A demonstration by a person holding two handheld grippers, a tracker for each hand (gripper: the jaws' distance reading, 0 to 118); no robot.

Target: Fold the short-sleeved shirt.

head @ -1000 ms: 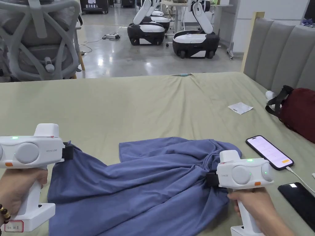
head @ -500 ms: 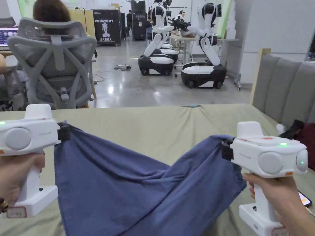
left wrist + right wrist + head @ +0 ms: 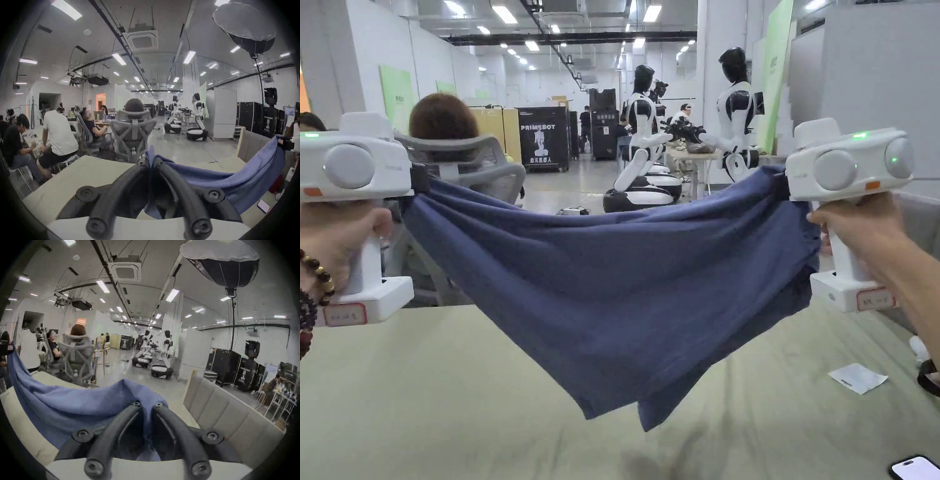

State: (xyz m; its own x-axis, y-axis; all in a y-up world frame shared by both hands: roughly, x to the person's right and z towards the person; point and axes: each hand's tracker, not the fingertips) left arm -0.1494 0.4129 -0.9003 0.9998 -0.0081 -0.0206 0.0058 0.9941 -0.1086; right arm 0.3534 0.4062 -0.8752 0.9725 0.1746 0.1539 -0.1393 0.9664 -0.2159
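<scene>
In each gripper view the black jaws are closed tight on a pinch of cloth: the left gripper [image 3: 150, 164] and the right gripper [image 3: 146, 407] each clamp one end of the soft blue short-sleeved cotton shirt [image 3: 612, 281]. In the head view the shirt hangs stretched across mid-frame between them, sagging to a point above the pale green bed sheet [image 3: 456, 400]. This looks like the lift-and-spread step; next I would lower it flat onto the sheet, keeping the edge taut, before folding.
</scene>
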